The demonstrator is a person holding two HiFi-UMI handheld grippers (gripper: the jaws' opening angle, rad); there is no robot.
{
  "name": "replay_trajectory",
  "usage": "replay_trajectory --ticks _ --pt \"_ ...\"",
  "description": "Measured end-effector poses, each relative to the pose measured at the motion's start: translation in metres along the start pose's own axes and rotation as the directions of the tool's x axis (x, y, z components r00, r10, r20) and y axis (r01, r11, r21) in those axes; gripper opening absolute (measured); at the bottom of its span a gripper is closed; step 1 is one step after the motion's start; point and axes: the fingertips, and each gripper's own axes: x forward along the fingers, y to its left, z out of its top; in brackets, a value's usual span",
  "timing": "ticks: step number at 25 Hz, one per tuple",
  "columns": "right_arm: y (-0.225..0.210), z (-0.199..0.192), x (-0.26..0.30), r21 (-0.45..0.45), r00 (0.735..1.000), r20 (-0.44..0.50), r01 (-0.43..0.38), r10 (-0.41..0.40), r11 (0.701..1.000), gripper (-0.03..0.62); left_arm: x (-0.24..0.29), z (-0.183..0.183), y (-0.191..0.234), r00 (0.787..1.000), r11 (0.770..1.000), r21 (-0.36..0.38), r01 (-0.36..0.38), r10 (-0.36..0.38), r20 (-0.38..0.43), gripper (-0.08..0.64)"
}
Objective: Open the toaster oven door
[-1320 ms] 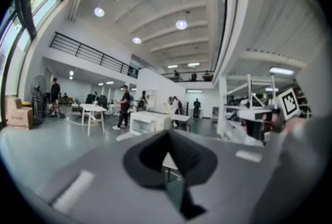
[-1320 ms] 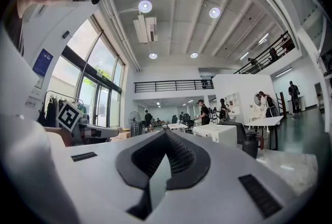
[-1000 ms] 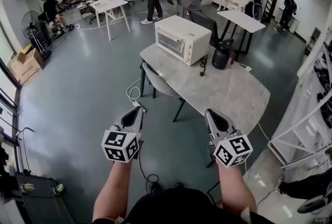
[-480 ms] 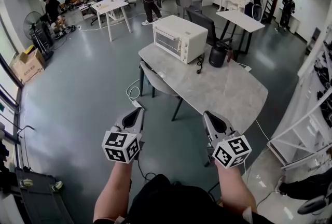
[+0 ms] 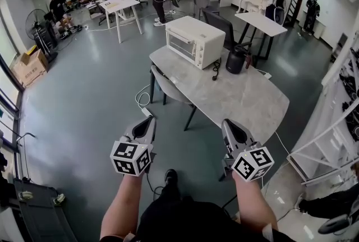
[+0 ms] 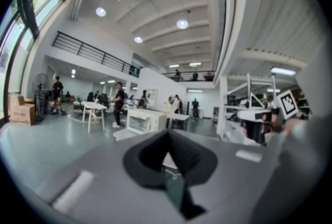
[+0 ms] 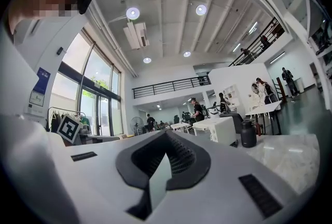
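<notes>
toaster oven (image 5: 195, 41) sits door shut at the far end of the table (image 5: 247, 102), at 12 o'clock, well apart from the left tongs (image 5: 149, 120) and right tongs (image 5: 226, 123), both closed tight and empty.

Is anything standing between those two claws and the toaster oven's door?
Mostly open floor. A grey chair tucked at the table sits roughly between the left claw and the oven door; nothing stands directly in front of the door. The right claw has only bare table ahead of it.
</notes>
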Motion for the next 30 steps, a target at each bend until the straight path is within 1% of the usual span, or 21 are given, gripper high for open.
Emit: replay_trajectory --ticks 5,10,15,23,30 --pt "-0.002 -0.004 0.020 0.014 1.000 -0.018 -0.020 0.021 1.000 -0.006 0.017 -0.005 0.014 1.000 1.000 -0.020 0.001 -0.001 -0.009 0.008" --pt "-0.017 -0.008 0.055 0.022 1.000 -0.021 -0.009 0.010 1.000 -0.006 0.046 -0.007 0.040 1.000 1.000 -0.025 0.009 -0.009 -0.017 0.008" --pt "-0.030 -0.012 0.112 0.034 0.999 -0.035 -0.004 0.005 0.999 -0.006 0.086 -0.003 0.078 0.999 0.999 -0.025 0.022 -0.022 -0.028 0.008" --pt "-0.040 -0.016 0.210 0.041 0.998 -0.061 -0.011 0.013 0.999 -0.006 0.154 0.012 0.137 0.997 0.997 -0.027 0.067 -0.068 -0.044 0.008" --pt "-0.044 -0.031 0.268 0.053 0.993 -0.119 0.012 -0.006 0.999 -0.006 0.187 0.010 0.191 0.996 0.995 -0.067 0.071 -0.075 -0.057 0.008"
